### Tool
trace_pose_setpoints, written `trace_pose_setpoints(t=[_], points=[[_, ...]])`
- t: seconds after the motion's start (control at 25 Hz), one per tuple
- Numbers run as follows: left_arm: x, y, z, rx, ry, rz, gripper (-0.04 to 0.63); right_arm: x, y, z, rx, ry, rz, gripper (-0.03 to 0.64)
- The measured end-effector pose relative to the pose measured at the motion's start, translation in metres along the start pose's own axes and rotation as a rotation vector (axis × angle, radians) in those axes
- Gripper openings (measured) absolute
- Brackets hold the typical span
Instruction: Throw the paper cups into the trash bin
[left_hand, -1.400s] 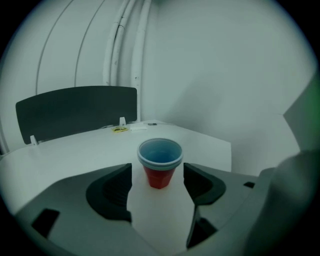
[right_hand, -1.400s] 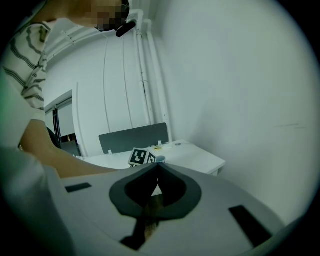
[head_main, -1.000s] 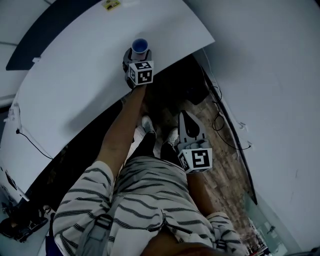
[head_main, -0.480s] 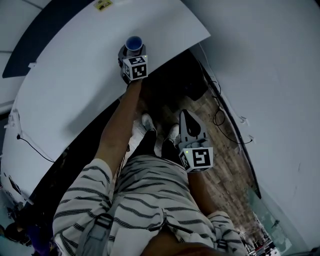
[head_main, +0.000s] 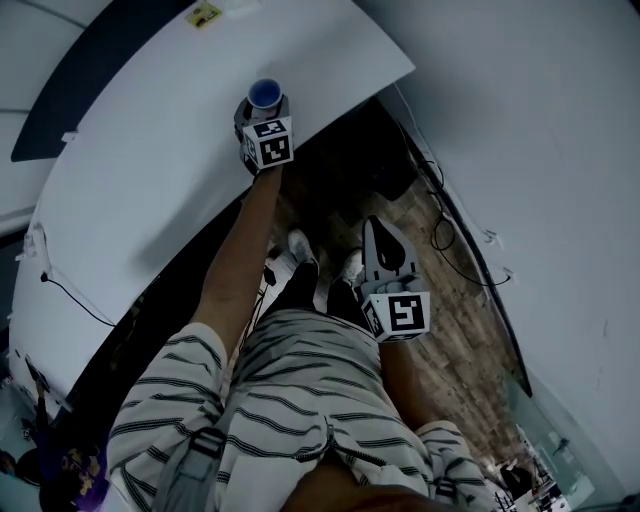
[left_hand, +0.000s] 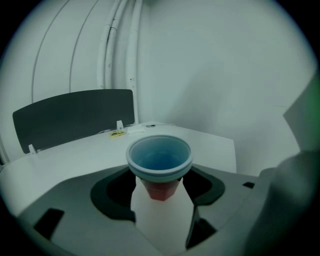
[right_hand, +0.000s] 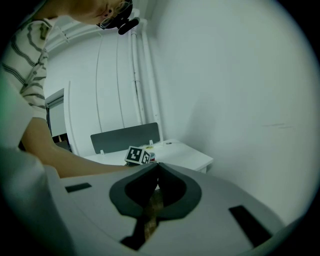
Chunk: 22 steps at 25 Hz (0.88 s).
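The left gripper (head_main: 262, 110) reaches out over the white surface (head_main: 150, 160) near its corner, and its jaws are closed on the sides of a paper cup (head_main: 264, 92). In the left gripper view the cup (left_hand: 159, 161) stands upright between the jaws of that gripper (left_hand: 160, 189): its lower body is red, its rim pale, its inside blue, and nothing shows in it. The rim reads as two bands; whether that is one cup or two nested ones I cannot tell. Whether its base rests on the surface (left_hand: 65, 160) is hidden by the jaws. At the far edge of the surface stands a dark panel (left_hand: 75, 117), with a small yellow label (left_hand: 118, 133) lying before it.

The right gripper (head_main: 375, 226) hangs low beside the person's legs over the wooden floor (head_main: 450, 330), well apart from the cup. Its jaws (right_hand: 156, 166) are pressed together with nothing between them
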<state>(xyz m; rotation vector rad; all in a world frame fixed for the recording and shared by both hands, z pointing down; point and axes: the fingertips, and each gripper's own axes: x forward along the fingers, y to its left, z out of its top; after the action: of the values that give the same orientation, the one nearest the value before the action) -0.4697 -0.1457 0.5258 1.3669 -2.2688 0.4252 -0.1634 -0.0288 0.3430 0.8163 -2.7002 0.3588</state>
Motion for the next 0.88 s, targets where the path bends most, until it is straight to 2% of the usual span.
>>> trace_pose_setpoints(t=[0.32, 0.88], points=[[-0.026, -0.009, 0.017, -0.012, -0.032, -0.011, 0.311, -0.015, -0.007, 0.011, -0.006, -0.039, -0.024, 0.009], [-0.087, -0.054, 0.055, -0.01, -0.113, -0.073, 0.311, -0.054, -0.035, 0.029, -0.004, -0.121, -0.074, 0.009]])
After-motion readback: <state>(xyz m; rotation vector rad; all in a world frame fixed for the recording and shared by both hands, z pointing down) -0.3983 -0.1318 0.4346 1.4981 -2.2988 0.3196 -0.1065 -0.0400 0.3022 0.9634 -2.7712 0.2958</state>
